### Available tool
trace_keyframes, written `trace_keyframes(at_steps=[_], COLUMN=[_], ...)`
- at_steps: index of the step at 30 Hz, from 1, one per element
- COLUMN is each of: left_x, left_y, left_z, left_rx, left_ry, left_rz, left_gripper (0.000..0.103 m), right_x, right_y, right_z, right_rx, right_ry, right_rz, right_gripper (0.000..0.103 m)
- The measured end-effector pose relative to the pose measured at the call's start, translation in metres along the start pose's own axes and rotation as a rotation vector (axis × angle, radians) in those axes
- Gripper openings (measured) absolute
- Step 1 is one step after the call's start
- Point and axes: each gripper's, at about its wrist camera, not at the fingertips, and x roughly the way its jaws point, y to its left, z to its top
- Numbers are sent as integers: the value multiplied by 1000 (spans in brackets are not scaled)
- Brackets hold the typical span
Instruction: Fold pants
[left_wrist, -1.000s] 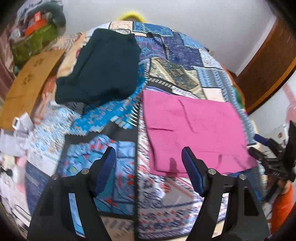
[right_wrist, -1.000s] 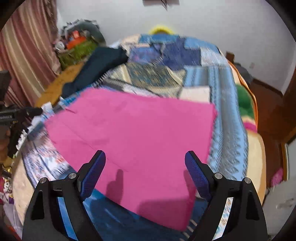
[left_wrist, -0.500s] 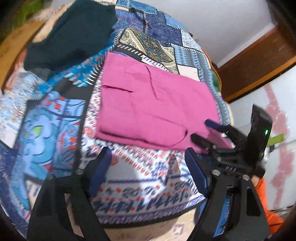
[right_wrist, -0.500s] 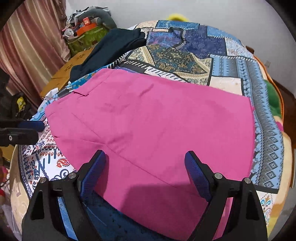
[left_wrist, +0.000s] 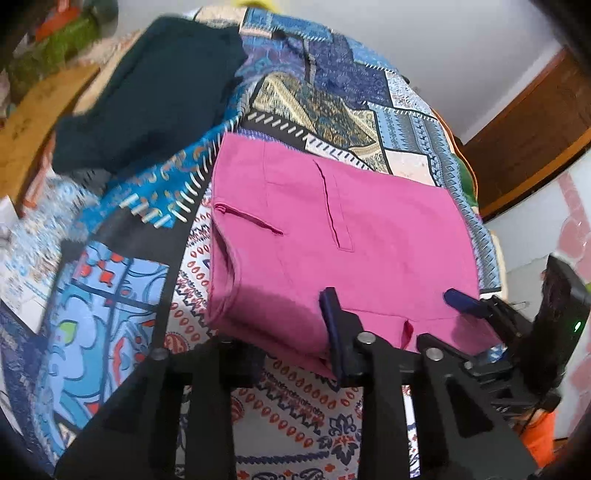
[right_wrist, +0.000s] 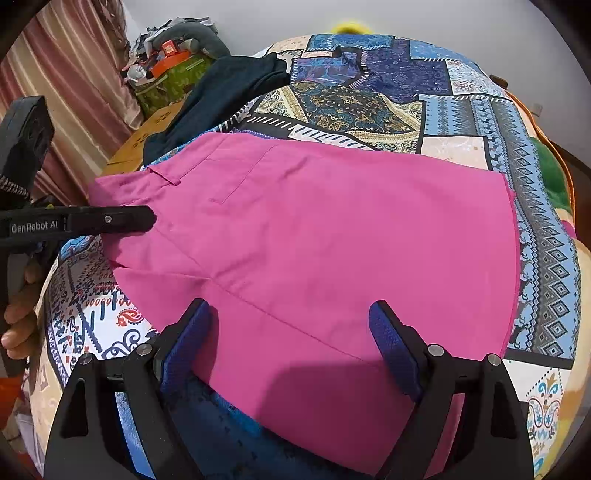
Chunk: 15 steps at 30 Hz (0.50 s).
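Note:
The pink pants (left_wrist: 343, 240) lie folded flat on the patterned bedspread (left_wrist: 303, 424); they also show in the right wrist view (right_wrist: 332, 240). My left gripper (left_wrist: 291, 325) is at the pants' near edge; only its right blue fingertip (left_wrist: 330, 314) shows clearly, so its opening is unclear. It also shows from the side in the right wrist view (right_wrist: 122, 219), lying over the waistband end. My right gripper (right_wrist: 291, 332) is open over the pants' near edge, holding nothing. It also shows at the right in the left wrist view (left_wrist: 465, 299).
A dark green garment (left_wrist: 147, 96) lies folded at the bed's far left; it also shows in the right wrist view (right_wrist: 221, 88). A cardboard box (right_wrist: 144, 136) and a cluttered heap (right_wrist: 173, 48) stand beside the bed. A wooden door (left_wrist: 532, 122) is at the right.
My left gripper has moved in onto the pants' near edge and its left finger has dropped out of clear view. My right gripper has moved in lower over the pants and stays open.

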Motion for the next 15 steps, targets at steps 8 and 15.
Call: trace_keyframes(at_steps=[8,15], left_x=[-52,-69], left_y=[-26,-40], left_z=[-24,-28], left_rx=[256,392], left_ry=[-253,-378], left_rz=[345,524], left_gripper=[22,21], right_x=[-24,-24], right_y=[-23,-31], right_z=[-8,-25], right_rx=[25,40], right_ry=[-12,20], right_rz=[-56,-85], right_gripper=[85,85])
